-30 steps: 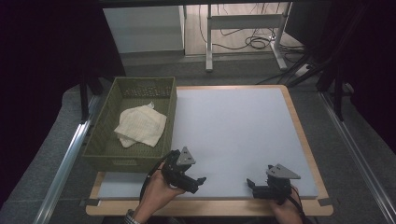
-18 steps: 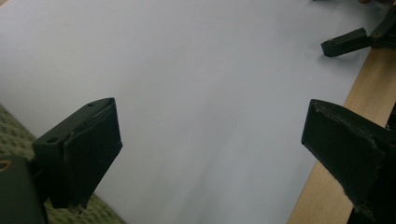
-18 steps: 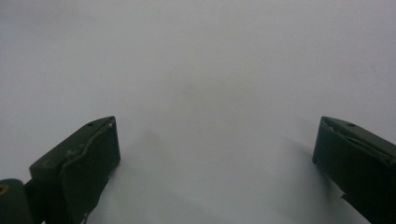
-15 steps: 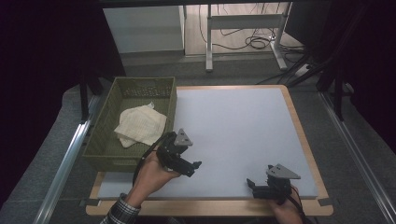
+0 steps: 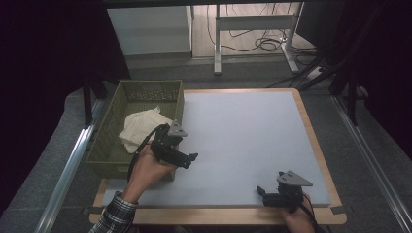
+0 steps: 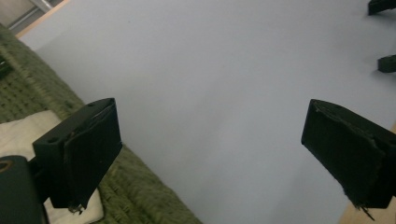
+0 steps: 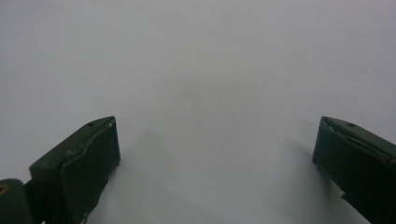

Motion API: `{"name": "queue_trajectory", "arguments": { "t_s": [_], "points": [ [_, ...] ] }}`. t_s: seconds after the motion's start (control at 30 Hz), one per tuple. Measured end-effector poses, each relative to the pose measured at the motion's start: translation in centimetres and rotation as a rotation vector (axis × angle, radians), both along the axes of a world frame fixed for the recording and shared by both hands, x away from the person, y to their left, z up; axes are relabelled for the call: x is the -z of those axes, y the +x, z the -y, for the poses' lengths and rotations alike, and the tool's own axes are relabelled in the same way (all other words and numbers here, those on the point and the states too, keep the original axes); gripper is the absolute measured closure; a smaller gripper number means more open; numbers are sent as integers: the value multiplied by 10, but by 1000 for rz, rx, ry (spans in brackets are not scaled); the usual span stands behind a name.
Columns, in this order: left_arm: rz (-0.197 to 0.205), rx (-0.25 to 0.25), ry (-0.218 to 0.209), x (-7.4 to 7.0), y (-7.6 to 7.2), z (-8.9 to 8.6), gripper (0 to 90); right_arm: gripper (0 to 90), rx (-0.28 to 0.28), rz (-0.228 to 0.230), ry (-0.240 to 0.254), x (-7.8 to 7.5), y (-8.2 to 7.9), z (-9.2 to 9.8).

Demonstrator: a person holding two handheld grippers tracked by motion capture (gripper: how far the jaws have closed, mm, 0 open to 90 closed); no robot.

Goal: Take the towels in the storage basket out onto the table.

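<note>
A cream cloth [image 5: 140, 127] lies crumpled in the green woven basket [image 5: 111, 145] at the table's left. My left gripper [image 5: 187, 148] hovers at the basket's near right corner, held in a hand, jaws open and empty. In the left gripper view that gripper [image 6: 210, 154] looks across the white mat [image 6: 224, 84], with the basket wall [image 6: 140, 186] and the cloth [image 6: 21, 133] at its left jaw. My right gripper [image 5: 263, 195] rests near the front edge, open and empty, pointing left. In the right gripper view its jaws [image 7: 215, 163] stand wide over bare mat.
The white mat [image 5: 243, 131] covers a wooden-edged table [image 5: 318, 145]. The right gripper's jaw tips [image 6: 385, 63] appear far off in the left gripper view. Metal rails run along both sides of the table, with desk legs and cables on the floor behind.
My left gripper has risen from the front edge and moved away from the person toward the basket's near right corner. The right gripper has stayed put.
</note>
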State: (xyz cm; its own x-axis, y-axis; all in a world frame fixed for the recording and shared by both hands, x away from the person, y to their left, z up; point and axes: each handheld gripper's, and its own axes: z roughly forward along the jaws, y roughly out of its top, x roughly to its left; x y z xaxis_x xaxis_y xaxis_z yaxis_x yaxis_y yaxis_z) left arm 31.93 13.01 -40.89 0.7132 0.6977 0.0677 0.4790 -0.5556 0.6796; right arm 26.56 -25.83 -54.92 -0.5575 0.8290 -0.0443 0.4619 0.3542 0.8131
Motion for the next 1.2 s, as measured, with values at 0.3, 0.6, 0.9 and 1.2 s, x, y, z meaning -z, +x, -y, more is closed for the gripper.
{"name": "queue_trajectory", "arguments": {
  "t_s": [0.3,0.6,0.9,1.2],
  "points": [
    [-28,-70,11,0,25,-26,48,7,0,0,0,0,0,0],
    [-41,-138,-6,0,43,-52,48,7,0,0,0,0,0,0],
    [-51,-212,4,8,63,-77,17,7,0,0,0,0,0,0],
    [-75,-251,45,19,85,-96,15,7,0,-1,0,0,0,0]
  ]
}}
